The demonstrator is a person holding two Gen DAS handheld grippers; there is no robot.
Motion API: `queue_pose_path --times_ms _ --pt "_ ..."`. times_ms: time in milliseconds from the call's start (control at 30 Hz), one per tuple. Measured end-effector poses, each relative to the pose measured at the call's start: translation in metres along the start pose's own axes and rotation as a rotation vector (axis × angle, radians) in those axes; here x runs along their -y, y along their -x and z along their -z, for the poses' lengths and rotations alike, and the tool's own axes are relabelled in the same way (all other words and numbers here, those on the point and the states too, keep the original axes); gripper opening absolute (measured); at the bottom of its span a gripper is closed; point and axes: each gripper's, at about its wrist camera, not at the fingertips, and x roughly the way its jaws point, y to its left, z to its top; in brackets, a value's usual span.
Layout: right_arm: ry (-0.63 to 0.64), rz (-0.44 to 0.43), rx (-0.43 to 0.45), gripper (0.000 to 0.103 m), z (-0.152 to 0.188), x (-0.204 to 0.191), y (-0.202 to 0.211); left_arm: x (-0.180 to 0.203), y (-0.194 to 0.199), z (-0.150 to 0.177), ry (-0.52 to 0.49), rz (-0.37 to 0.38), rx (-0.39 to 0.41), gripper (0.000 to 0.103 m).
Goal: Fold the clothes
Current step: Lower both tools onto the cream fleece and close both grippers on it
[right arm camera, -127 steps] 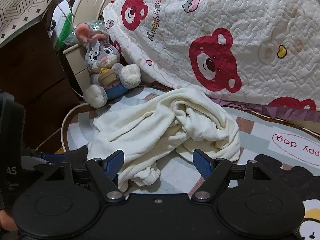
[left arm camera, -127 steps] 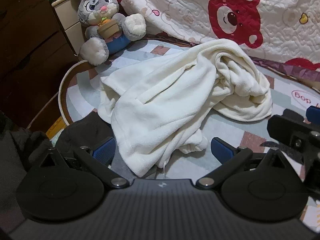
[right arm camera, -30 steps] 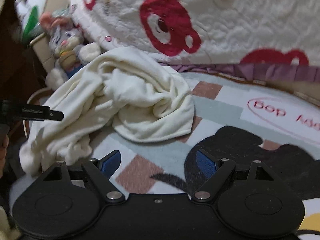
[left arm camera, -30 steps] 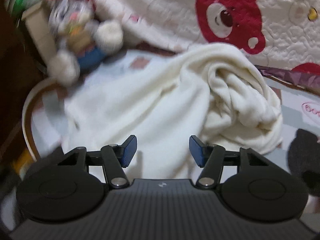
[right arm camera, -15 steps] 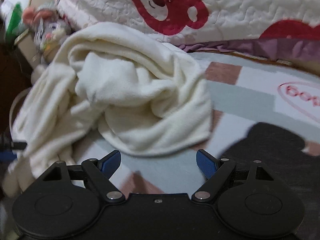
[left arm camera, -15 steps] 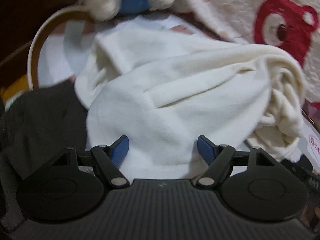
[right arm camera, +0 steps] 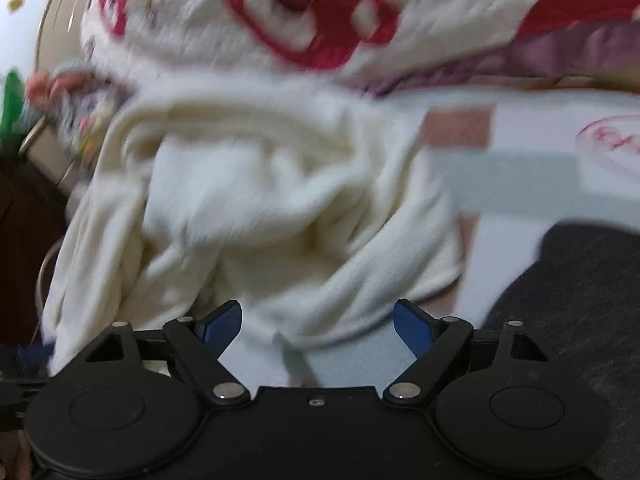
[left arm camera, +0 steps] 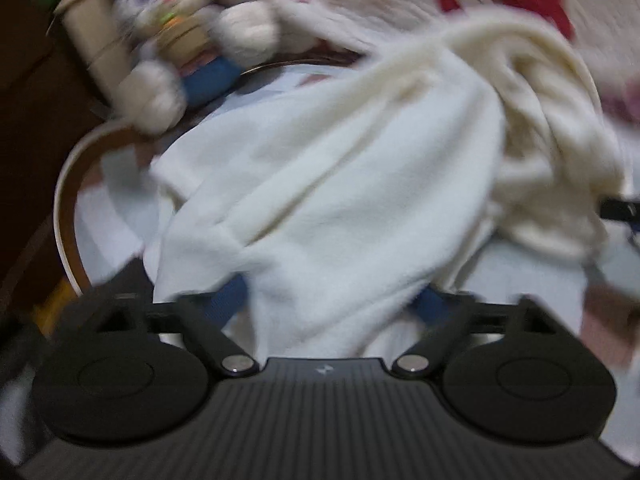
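Note:
A crumpled cream fleece garment (left arm camera: 340, 184) lies in a heap on a patterned mat (right arm camera: 520, 168). My left gripper (left arm camera: 332, 304) is down at its near left part. The jaws are closing, and a fold of the fleece hangs between and over the blue pads (left arm camera: 232, 300), which still stand wide apart. My right gripper (right arm camera: 318, 322) is open at the heap's right side. The garment's (right arm camera: 260, 208) near hem lies just ahead of and between its fingers, without touching them. Both views are blurred.
A plush rabbit (left arm camera: 180, 40) sits at the back left against pale drawers. A quilt with red bears (right arm camera: 300, 12) hangs along the back. Dark wooden furniture (left arm camera: 24, 120) stands left of the mat's rim (left arm camera: 66, 208). A dark patch (right arm camera: 580, 300) lies at the right.
The left gripper has come down onto the fleece, which now bunches up between its fingers. The right gripper has swung from the bare mat to the heap's near hem.

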Motion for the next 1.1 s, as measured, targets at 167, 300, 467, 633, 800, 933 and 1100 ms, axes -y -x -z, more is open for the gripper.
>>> queue_pose_path --times_ms 167,300,467,633,800,933,1100 --pt "0.110 0.124 0.075 0.087 -0.026 0.003 -0.005 -0.030 -0.001 -0.005 0.142 0.032 0.014 0.044" --pt "0.452 0.172 0.011 0.087 -0.013 -0.022 -0.022 -0.026 -0.007 0.003 0.134 0.044 -0.007 0.058" --pt "0.580 0.235 0.010 0.096 -0.009 -0.027 -0.042 -0.019 -0.017 0.007 0.057 -0.030 -0.022 0.102" --pt "0.338 0.279 0.033 0.097 -0.025 -0.004 -0.061 -0.035 -0.028 0.011 0.112 0.044 -0.023 0.084" --pt "0.257 0.153 0.079 0.033 -0.032 -0.010 -0.038 -0.039 0.001 0.000 0.126 0.055 0.075 0.033" --pt "0.251 0.066 0.171 0.029 -0.034 -0.015 0.011 -0.038 0.045 -0.015 0.105 0.018 0.235 0.029" --pt "0.304 0.095 0.259 0.027 -0.033 -0.012 0.072 -0.021 0.065 -0.014 0.080 0.030 0.274 0.028"
